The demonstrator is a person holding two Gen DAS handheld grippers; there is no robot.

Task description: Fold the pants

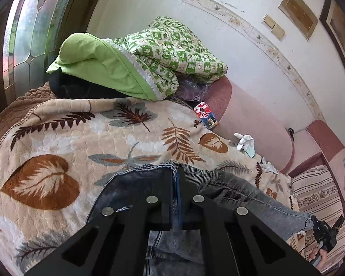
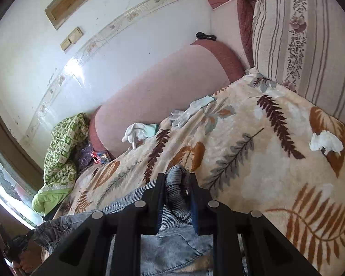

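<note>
The blue-grey denim pants [image 1: 241, 191] hang stretched between my two grippers above a leaf-patterned blanket [image 1: 57, 142]. My left gripper [image 1: 175, 172] is shut on one folded denim edge, and the cloth droops beneath the fingers. In the right wrist view my right gripper [image 2: 177, 179] is shut on a bunched, ribbed part of the pants [image 2: 172, 246]. Each view shows the other gripper at the far end of the cloth: the right gripper [image 1: 322, 232] with a hand on it, and the left gripper [image 2: 16, 243] at the lower left.
A green quilt and pillow pile [image 1: 138, 53] lies at the far end of the sofa. White gloves [image 2: 191, 111] and a small red-blue box [image 1: 205, 115] rest along the pink backrest [image 2: 161, 92]. A crumpled tissue [image 2: 325, 142] lies near a striped cushion [image 2: 299, 46].
</note>
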